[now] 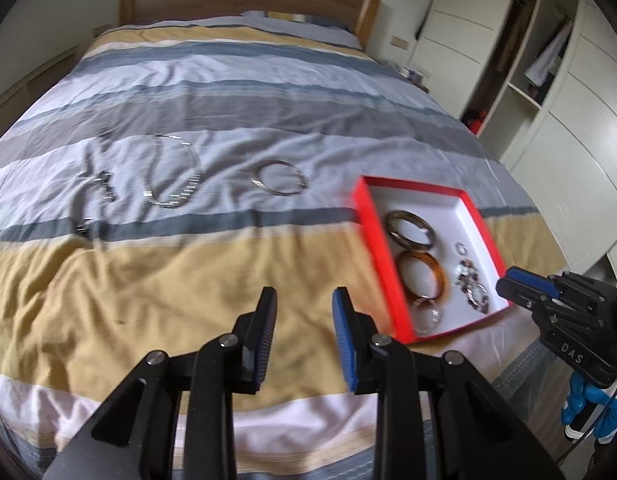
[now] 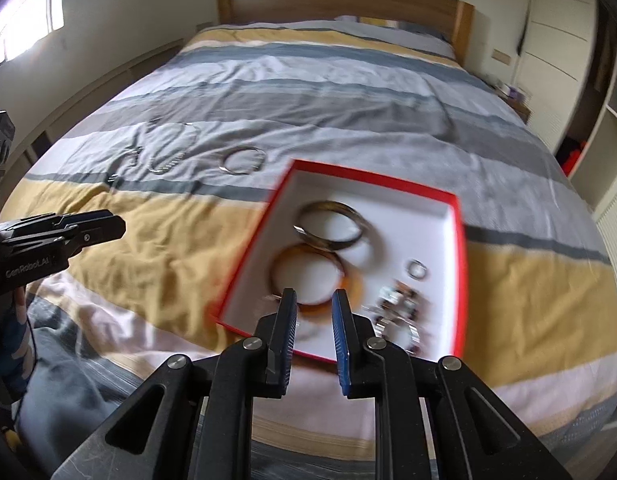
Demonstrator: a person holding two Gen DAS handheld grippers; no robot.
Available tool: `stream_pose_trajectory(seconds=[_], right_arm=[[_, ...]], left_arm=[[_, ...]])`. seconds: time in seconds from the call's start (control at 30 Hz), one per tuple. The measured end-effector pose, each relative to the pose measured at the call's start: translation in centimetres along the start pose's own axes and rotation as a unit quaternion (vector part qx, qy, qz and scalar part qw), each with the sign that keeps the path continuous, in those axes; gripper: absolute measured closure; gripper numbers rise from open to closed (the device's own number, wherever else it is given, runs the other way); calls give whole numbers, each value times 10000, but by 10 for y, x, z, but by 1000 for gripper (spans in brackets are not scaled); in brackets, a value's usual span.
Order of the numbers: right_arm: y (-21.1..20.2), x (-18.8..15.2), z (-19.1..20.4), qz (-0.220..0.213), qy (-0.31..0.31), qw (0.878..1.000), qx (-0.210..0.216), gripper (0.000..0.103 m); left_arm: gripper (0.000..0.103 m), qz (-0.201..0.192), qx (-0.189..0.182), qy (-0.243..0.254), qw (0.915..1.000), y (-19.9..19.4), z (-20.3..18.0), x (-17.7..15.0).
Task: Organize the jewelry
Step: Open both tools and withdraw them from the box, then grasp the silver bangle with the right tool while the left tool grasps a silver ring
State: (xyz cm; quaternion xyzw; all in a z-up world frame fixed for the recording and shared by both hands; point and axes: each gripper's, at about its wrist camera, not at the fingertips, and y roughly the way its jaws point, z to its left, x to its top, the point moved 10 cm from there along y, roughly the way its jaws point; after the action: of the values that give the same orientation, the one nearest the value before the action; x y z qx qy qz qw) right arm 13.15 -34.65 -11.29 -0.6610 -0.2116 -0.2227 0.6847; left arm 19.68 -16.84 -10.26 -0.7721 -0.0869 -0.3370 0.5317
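On the bed (image 1: pixel 156 280): a striped duvet in yellow, grey, blue and white carries all the jewelry and a red box.
Red box (image 2: pixel 462 248): shallow, white inside, lying open toward the right side of the bed, near its foot.
In the box: a dark metal bangle (image 2: pixel 330 226) at the far end; an amber bangle (image 2: pixel 308 280) just nearer, the two overlapping at their rims; a small silver ring (image 2: pixel 417 269) to the right of them; a heap of beaded pieces (image 1: pixel 472 284) in the near right corner; a thin silver hoop (image 1: pixel 428 316) at the near edge, against the amber bangle.
Loose on the duvet: a silver bangle (image 1: pixel 280 179) left of the box and apart from it; a silver link necklace (image 1: pixel 174 172) further left; a dark chain with a pendant (image 1: pixel 94 192) furthest left.
Left hand-held gripper (image 1: pixel 302 312): released, fingers apart with nothing between them, hovering over the yellow stripe, left of the box.
Right hand-held gripper (image 2: pixel 314 312): released, fingers parted and empty, over the near edge of the box with the amber bangle showing between the tips; whether it touches anything cannot be told, since this part is blurred.
Background: wooden headboard (image 2: pixel 340 0) at the far end, white wardrobe (image 1: pixel 556 80) with open shelves on the right.
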Motion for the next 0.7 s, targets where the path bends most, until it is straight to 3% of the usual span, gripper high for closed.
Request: stream_pose_trajectory(seconds=[0.37,0.7], right_arm=[[23,36,72,6,-418,9985,355,80],[73,77,100,15,-330,9977,589,78]], left_arm=[[76,-120,492,-639,9967,-13,118,0],[74,-295,580,-1028,9926,7,204,18]])
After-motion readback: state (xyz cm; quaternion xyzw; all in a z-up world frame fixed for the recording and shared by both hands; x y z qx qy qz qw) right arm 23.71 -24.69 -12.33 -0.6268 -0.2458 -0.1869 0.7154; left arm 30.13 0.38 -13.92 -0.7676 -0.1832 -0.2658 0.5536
